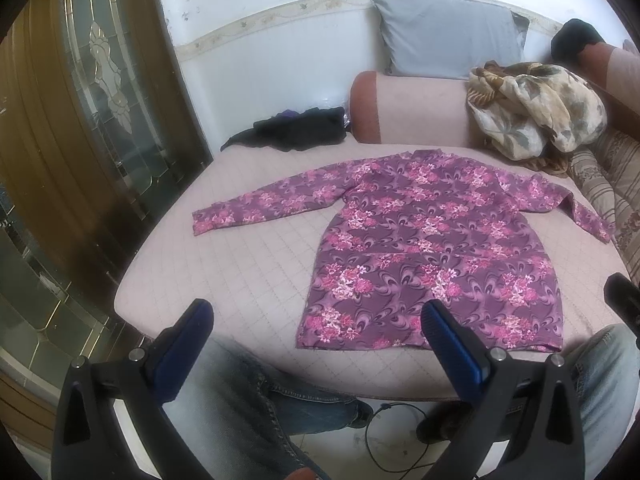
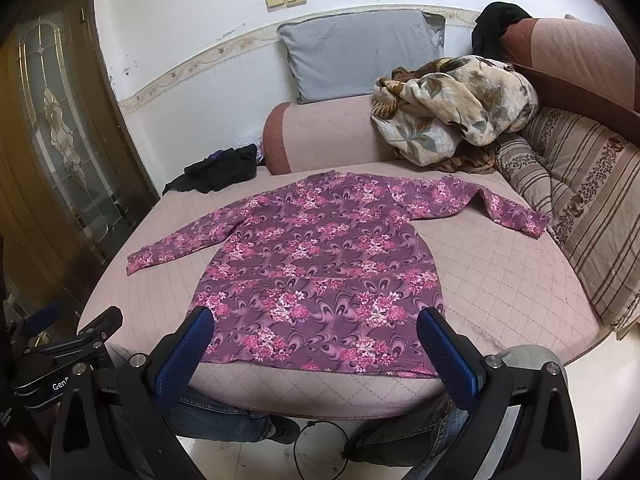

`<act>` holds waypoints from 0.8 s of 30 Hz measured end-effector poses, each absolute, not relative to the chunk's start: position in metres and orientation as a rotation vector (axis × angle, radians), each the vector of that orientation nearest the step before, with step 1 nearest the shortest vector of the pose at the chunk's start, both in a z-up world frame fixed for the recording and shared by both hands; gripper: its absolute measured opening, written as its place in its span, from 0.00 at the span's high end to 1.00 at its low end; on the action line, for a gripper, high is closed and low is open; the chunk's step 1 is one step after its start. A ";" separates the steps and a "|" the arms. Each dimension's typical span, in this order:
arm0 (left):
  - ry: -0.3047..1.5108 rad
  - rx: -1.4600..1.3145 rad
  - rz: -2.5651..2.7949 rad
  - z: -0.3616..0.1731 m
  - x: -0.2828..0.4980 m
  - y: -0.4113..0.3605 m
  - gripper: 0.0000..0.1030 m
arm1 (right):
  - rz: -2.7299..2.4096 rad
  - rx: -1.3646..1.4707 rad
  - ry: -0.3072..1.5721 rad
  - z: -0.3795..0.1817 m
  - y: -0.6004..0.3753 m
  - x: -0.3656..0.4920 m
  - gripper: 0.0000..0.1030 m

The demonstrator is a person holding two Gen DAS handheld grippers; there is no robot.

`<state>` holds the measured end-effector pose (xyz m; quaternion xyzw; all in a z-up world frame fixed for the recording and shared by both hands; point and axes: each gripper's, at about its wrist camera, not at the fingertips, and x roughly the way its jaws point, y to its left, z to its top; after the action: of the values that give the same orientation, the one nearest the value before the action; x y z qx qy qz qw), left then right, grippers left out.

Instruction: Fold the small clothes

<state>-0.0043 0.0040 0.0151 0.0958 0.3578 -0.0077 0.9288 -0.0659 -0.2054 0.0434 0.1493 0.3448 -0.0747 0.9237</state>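
A purple long-sleeved top with pink flowers (image 1: 432,248) lies spread flat on the pink quilted bed (image 1: 248,264), hem toward me, sleeves stretched out to both sides. It also shows in the right wrist view (image 2: 320,264). My left gripper (image 1: 316,312) is open and empty, held above the bed's near edge, left of the hem. My right gripper (image 2: 316,316) is open and empty, above the middle of the hem. The left gripper's body shows at the left of the right wrist view (image 2: 72,344).
A pile of dark clothes (image 1: 300,130) lies at the bed's far left. A pink bolster (image 1: 412,108), a grey pillow (image 1: 448,36) and a crumpled floral blanket (image 1: 536,108) sit at the back. Striped cushions (image 2: 580,208) line the right side. My jeans-clad knees (image 1: 256,392) touch the near edge.
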 end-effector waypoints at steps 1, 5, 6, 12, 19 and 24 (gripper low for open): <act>0.731 0.197 -0.016 0.016 -0.006 0.004 0.00 | -0.153 0.307 0.707 0.043 -0.206 -0.067 0.00; 0.733 0.199 -0.018 0.016 -0.005 0.004 0.00 | -0.154 0.307 0.708 0.044 -0.205 -0.066 0.00; 0.733 0.198 -0.017 0.016 -0.006 0.004 0.00 | -0.152 0.305 0.708 0.044 -0.205 -0.066 0.00; 0.731 0.198 -0.016 0.016 -0.007 0.004 0.00 | -0.154 0.296 0.705 0.045 -0.203 -0.067 0.00; 0.731 0.202 -0.017 0.016 -0.007 0.003 0.00 | -0.154 0.291 0.706 0.047 -0.201 -0.067 0.00; 0.734 0.205 -0.027 0.018 -0.010 -0.001 0.00 | -0.156 0.290 0.707 0.048 -0.199 -0.068 0.00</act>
<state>-0.0101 -0.0007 0.0183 0.1001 0.3584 -0.0130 0.9281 -0.0681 -0.1991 0.0482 0.1414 0.3444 -0.0758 0.9250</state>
